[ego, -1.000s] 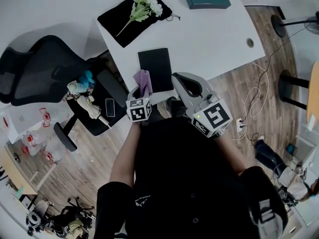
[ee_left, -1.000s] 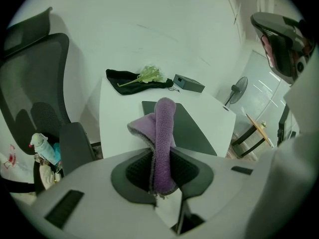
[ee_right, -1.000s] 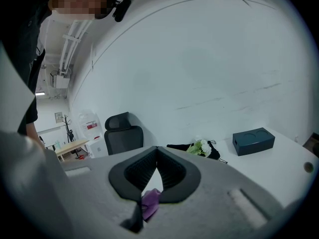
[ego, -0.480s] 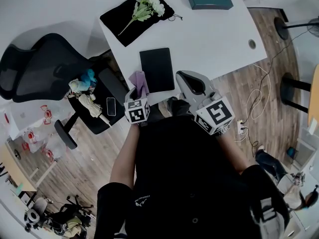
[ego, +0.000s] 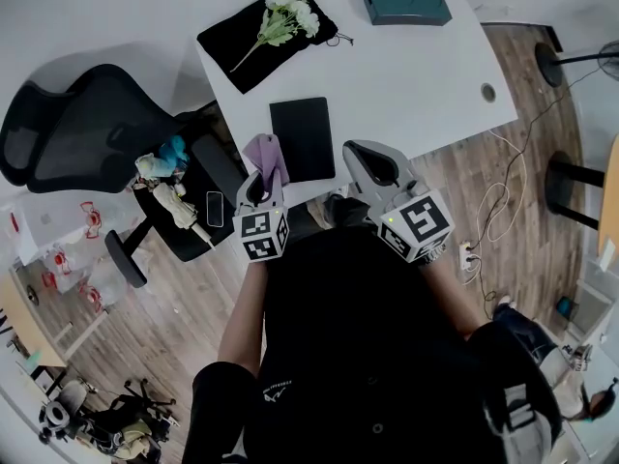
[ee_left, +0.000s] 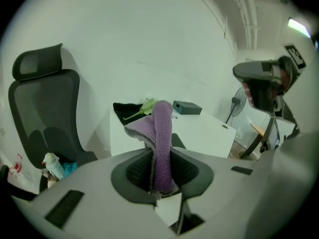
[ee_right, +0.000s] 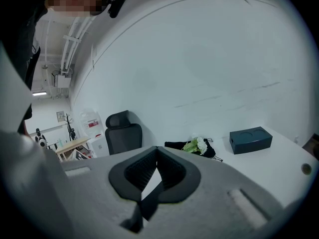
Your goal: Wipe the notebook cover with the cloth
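Note:
A black notebook [ego: 301, 138] lies flat near the front edge of the white table [ego: 406, 75]. My left gripper [ego: 259, 184] hovers at the table's front edge, just left of the notebook, shut on a purple cloth [ego: 265, 153]. In the left gripper view the cloth [ee_left: 162, 133] stands up between the jaws of the left gripper [ee_left: 161, 154], and a dark corner of the notebook [ee_left: 178, 141] peeks out behind it. My right gripper [ego: 372, 162] is just right of the notebook's near corner. In the right gripper view the right gripper [ee_right: 156, 152] is shut and holds nothing.
At the table's far side lie a black bag with white flowers [ego: 266, 27] and a teal box [ego: 404, 0]. A cable hole [ego: 487, 92] sits near the right edge. A black office chair [ego: 87, 133] with clutter and a phone [ego: 215, 208] stands to the left. Cables [ego: 503, 191] trail on the floor.
My left gripper with the cloth has drawn back a little toward the person's body. The right gripper has barely moved.

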Demonstrator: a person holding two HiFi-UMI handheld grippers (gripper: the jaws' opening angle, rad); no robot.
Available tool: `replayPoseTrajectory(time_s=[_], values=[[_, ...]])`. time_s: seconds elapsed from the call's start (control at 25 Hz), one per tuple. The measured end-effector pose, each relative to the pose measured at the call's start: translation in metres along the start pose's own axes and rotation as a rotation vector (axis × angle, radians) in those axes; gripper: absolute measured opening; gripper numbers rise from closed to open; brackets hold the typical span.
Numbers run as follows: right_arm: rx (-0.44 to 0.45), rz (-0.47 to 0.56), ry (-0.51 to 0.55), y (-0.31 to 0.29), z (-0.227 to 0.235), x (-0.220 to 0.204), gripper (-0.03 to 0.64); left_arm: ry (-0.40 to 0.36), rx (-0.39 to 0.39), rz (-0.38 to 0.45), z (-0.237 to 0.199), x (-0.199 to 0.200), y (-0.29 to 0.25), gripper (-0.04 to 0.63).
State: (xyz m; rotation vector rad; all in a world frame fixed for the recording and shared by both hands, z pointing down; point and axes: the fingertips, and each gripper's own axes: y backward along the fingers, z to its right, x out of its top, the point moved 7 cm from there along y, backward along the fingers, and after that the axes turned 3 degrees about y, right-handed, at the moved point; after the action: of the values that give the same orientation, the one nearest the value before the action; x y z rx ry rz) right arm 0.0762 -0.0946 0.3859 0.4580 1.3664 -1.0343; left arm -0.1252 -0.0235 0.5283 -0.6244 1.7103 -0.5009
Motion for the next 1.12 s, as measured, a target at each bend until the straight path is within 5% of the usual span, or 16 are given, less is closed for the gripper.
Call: replayPoseTrajectory(time_s=[0.28, 0.56, 1.12], values=[[0.019, 0.002, 0.021, 0.017, 0.007, -0.006, 0.001, -0.056, -0.065, 0.205, 0.049, 0.057, 0.042, 0.074], [0.038, 0.009, 0.066, 0.038, 0.015, -0.006, 0.002, -0.030, -0.125, 0.372, 0.090, 0.096, 0.079, 0.074], [0.046, 0.120, 0.101, 0.074, 0.033, 0.027, 0.001, -0.052, -0.110, 0.486, 0.133, 0.119, 0.101, 0.074]])
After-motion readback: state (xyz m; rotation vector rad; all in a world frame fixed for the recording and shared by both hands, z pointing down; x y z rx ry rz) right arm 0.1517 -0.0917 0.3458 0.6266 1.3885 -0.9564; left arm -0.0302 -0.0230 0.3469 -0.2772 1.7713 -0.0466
